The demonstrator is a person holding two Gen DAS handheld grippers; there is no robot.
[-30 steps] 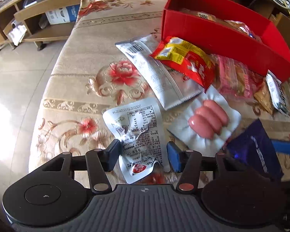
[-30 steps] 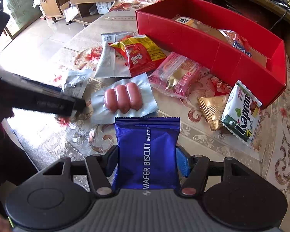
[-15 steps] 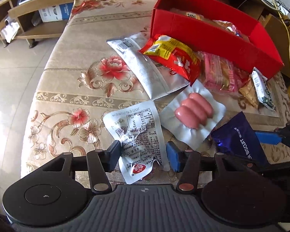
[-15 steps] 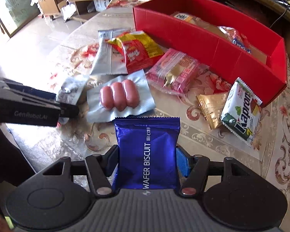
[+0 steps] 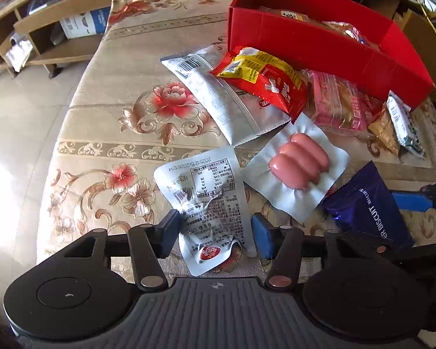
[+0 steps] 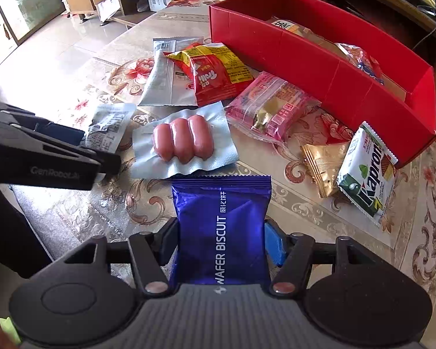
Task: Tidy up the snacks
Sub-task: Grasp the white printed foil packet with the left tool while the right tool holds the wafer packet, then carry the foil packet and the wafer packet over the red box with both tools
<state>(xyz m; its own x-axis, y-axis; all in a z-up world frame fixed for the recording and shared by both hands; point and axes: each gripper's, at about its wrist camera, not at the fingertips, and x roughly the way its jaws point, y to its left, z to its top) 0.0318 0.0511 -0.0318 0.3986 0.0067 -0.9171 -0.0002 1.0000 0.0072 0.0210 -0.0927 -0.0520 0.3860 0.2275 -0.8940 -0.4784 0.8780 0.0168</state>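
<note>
My left gripper [image 5: 215, 229] is shut on a crinkled white snack pouch [image 5: 206, 192] and holds it over the table's near edge. My right gripper [image 6: 221, 241] is shut on a blue wafer biscuit pack [image 6: 221, 226], also seen in the left wrist view [image 5: 366, 203]. A red box [image 6: 319, 58] with several snacks inside stands at the back right. In front of it lie a sausage pack [image 6: 183, 139], a red and yellow bag [image 6: 215, 72], a silver pouch [image 6: 165, 81], a pink pack [image 6: 270, 104], a gold wrapper [image 6: 322, 160] and a Kapron pack [image 6: 369, 168].
The table has a floral cloth [image 5: 125, 116]; its left edge drops to a tiled floor [image 5: 20, 116]. Wooden shelves [image 5: 58, 29] stand beyond the table. The left gripper's body [image 6: 43, 154] shows at the left of the right wrist view.
Both grippers have kept their holds. The left view has shifted slightly; the table items sit a little closer and more to the right than half a second ago.
</note>
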